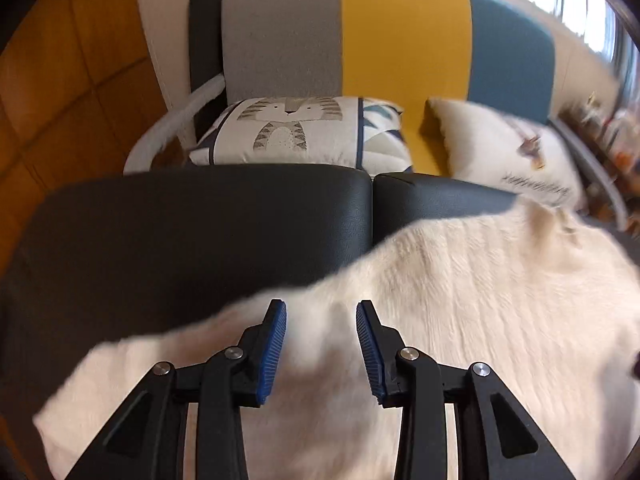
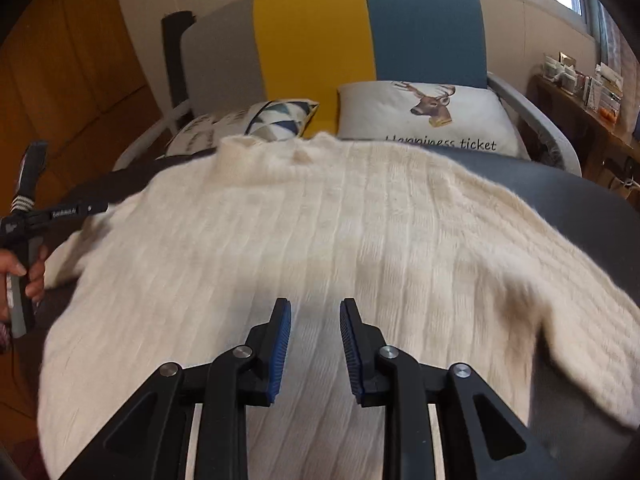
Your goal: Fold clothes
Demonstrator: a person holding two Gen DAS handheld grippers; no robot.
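Note:
A cream ribbed knit sweater lies spread flat over dark cushions, collar toward the sofa back. In the left wrist view the sweater fills the lower right, its left sleeve running under my left gripper. The left gripper is open and empty, just above the sleeve edge. My right gripper is open and empty above the sweater's lower middle. The left gripper's body shows at the sweater's left edge in the right wrist view.
A sofa back in grey, yellow and blue stands behind. A cat pillow, a triangle-pattern pillow and a deer pillow lie beyond the sweater. A cluttered wooden shelf stands at right. Wooden panelling is at left.

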